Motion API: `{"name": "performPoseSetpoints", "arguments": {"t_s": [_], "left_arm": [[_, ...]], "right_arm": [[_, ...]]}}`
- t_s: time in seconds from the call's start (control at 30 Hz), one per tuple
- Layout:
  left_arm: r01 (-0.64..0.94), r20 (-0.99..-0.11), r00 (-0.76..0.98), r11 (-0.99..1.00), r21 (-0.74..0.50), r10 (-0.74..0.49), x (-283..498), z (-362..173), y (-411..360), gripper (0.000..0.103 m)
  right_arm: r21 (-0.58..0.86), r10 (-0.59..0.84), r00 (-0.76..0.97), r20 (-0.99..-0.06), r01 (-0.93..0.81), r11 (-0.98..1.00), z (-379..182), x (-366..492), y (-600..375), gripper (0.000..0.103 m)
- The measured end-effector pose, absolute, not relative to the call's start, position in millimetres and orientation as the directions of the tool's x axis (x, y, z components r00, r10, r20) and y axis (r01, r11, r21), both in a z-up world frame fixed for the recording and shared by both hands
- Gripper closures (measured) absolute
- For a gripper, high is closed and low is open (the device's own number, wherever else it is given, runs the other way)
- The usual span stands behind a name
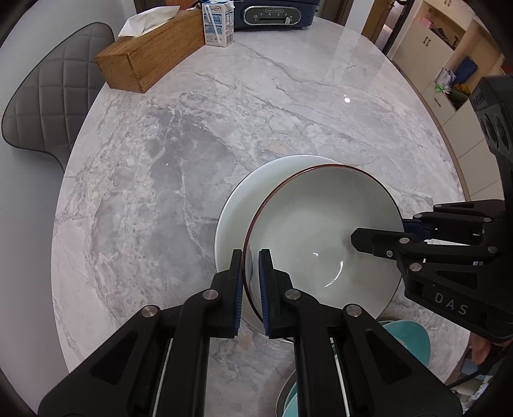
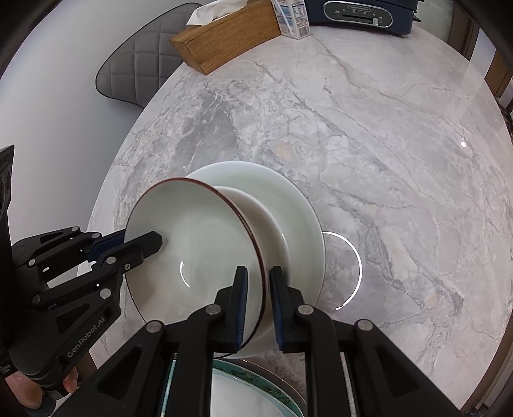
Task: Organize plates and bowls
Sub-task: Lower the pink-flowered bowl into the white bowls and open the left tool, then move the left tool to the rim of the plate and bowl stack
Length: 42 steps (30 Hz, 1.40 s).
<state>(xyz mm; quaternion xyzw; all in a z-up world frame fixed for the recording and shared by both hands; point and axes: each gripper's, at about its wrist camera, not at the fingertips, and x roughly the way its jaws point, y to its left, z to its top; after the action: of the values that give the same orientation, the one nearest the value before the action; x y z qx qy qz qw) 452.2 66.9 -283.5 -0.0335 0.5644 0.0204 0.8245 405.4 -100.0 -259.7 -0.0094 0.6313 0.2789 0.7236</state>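
Two hand-held black tongs hold one pale bowl with a dark brown rim (image 1: pixel 320 231) above a round grey marble surface (image 1: pixel 192 144). The left tongs (image 1: pixel 251 282) are clamped on the bowl's left edge, one blue pad inside the wall and one outside. The right tongs (image 2: pixel 258 298) are clamped on the opposite edge in the same way. Gripping both sides likely keeps the bowl level and steady.

Directly beneath sits a wide white plate (image 2: pixel 301 205), and in the right wrist view a smaller white dish (image 2: pixel 272 218) seems nested on it. The bowl appears poised over this stack, probably to be set into it. Whether its base already touches the dish is hidden by the bowl itself.

At the near edge, a stack of teal-trimmed dishes (image 2: pixel 243 391) is mostly hidden behind the tongs. Far across the surface stand a wooden tissue box (image 1: pixel 150 51), a small milk carton (image 1: pixel 218 24), and a dark blue appliance (image 1: pixel 275 14), cut off at the top. A grey quilted chair (image 1: pixel 48 96) sits beyond the rim.
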Motion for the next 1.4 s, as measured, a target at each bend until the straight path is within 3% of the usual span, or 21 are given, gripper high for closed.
{"name": "performPoseSetpoints", "arguments": {"t_s": [0.13, 0.27, 0.4, 0.8, 1.27, 1.37, 1.4], "left_arm": [[-0.08, -0.93, 0.367, 0.995, -0.056, -0.022, 452.1, -287.0, 69.7, 0.094], [-0.095, -0.927, 0.375, 0.994, -0.062, -0.022, 452.3, -287.6, 73.3, 0.087], [-0.145, -0.913, 0.408, 0.987, -0.073, -0.007, 449.2, -282.3, 82.6, 0.046], [-0.185, -0.89, 0.455, 0.976, -0.111, -0.015, 436.2, -265.0, 97.2, 0.046], [-0.209, -0.88, 0.474, 0.971, -0.118, -0.004, 414.4, -259.1, 103.0, 0.046], [-0.22, -0.875, 0.484, 0.969, -0.113, 0.008, 410.1, -256.5, 105.4, 0.033], [-0.226, -0.872, 0.49, 0.968, -0.113, 0.013, 408.6, -255.4, 106.7, 0.03]], "right_arm": [[0.335, 0.388, 0.05, -0.92, -0.412, 0.847, -259.3, 406.2, -99.6, 0.084], [0.345, 0.4, 0.048, -0.915, -0.419, 0.84, -257.8, 405.0, -97.6, 0.071], [0.355, 0.412, 0.054, -0.91, -0.412, 0.839, -255.7, 404.6, -97.5, 0.061], [0.337, 0.419, 0.118, -0.9, -0.42, 0.842, -236.5, 408.2, -96.4, 0.035], [0.323, 0.42, 0.218, -0.881, -0.372, 0.87, -220.5, 404.4, -135.3, 0.033], [0.371, 0.464, 0.234, -0.854, -0.352, 0.859, -221.4, 400.2, -149.6, 0.014], [0.392, 0.486, 0.242, -0.84, -0.349, 0.851, -221.4, 398.5, -154.5, 0.013]]}}
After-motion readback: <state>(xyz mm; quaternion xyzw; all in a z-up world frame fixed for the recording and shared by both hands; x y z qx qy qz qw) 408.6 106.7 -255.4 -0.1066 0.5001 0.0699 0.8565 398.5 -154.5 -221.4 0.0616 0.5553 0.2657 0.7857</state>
